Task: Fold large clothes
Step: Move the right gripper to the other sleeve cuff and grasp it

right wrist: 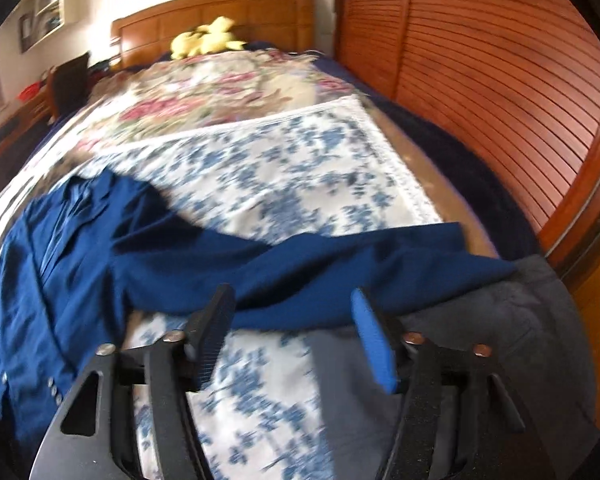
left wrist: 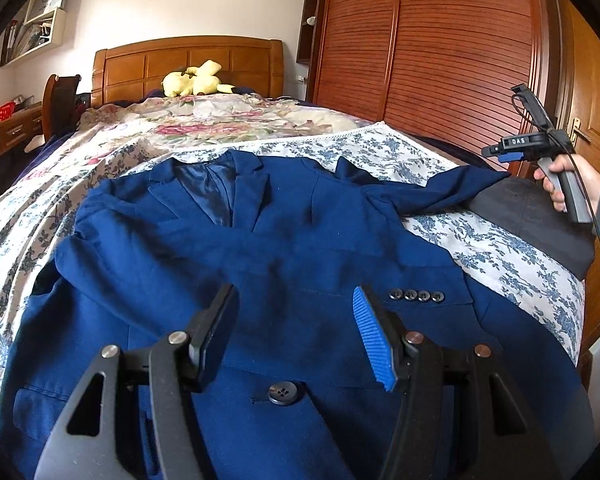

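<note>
Navy wool-like cloth fills the lower half of the left wrist view: the blue blazer point(left wrist: 268, 264) lies face up on the floral bedspread point(left wrist: 500, 248), collar toward twelve o'clock, one sleeve point(left wrist: 440, 192) thrown out toward two o'clock. The left gripper point(left wrist: 296, 336) hovers above the jacket front with its fingers spread wide and nothing between them; the front button point(left wrist: 283, 393) sits at six o'clock between the fingers, the cuff buttons point(left wrist: 417, 295) at three o'clock. The right gripper point(right wrist: 294, 334), seen from outside in the left view point(left wrist: 516, 152) in the person's hand point(left wrist: 568, 184), is likewise spread and empty, with the outstretched sleeve point(right wrist: 340, 272) crossing just beyond its fingertips and its end draped over a dark garment point(right wrist: 500, 340) at four o'clock. Risks, as judged from this layout: closing on the sleeve where it overlaps the dark garment could pick up both layers and drag the second item into the fold; a shallow pinch on smooth lining or a single layer may slip; blur in the right wrist view suggests fast motion, which could overshoot the sleeve edge; and pulling the sleeve without anchoring the body may skew the whole jacket on the bedspread.
</note>
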The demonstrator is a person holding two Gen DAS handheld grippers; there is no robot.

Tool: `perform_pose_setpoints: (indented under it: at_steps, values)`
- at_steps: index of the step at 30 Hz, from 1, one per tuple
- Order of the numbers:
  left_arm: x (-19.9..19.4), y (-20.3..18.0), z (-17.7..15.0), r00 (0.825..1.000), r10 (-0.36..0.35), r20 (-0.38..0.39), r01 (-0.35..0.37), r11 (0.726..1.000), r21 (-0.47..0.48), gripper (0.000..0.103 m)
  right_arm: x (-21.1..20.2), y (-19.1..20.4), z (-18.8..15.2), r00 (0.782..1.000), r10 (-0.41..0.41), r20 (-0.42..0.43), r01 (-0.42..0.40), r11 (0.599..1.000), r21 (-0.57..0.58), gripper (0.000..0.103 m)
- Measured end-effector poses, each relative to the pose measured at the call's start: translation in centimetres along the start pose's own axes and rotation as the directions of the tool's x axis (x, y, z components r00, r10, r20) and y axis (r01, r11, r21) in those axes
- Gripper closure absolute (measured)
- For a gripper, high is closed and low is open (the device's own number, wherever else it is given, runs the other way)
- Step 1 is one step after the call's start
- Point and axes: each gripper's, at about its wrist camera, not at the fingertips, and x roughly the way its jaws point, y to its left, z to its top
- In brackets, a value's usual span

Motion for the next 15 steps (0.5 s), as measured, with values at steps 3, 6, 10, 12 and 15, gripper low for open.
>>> perform_pose_setpoints:
  at_steps: [3, 6, 10, 12, 15]
  values:
    - [0.3, -0.2, 0.0, 1.000, 0.001, -0.006, -0.001, 1.000, 0.007, 0.045, 0.9, -1.8, 0.7, 1.000, -0.022, -0.021, 0.023, 0.999, 0.041, 0.032]
    - [0.7, -0.1, -0.1, 1.000, 0.004, -0.022, -0.004, 1.000, 0.008, 0.045, 1.8, -3.4, 0.8, 0.998, -0.042, -0.053, 0.047, 0.995, 0.088, 0.032]
    - [1.1, 0.0, -0.2, 0.999, 0.006, -0.038, -0.006, 1.000, 0.001, 0.045, 2.6, -5.0, 0.9, 0.993, -0.071, -0.095, 0.082, 0.989, 0.121, 0.032]
    - [1.1, 0.1, -0.2, 0.999, 0.008, -0.040, -0.008, 1.000, -0.002, 0.045, 2.8, -6.0, 1.0, 0.991, -0.080, -0.106, 0.096, 0.984, 0.150, 0.032]
    - [1.2, 0.0, -0.3, 0.999, 0.010, -0.043, -0.010, 1.000, -0.001, 0.045, 3.4, -7.6, 0.9, 0.991, -0.062, -0.118, 0.088, 0.970, 0.225, 0.032]
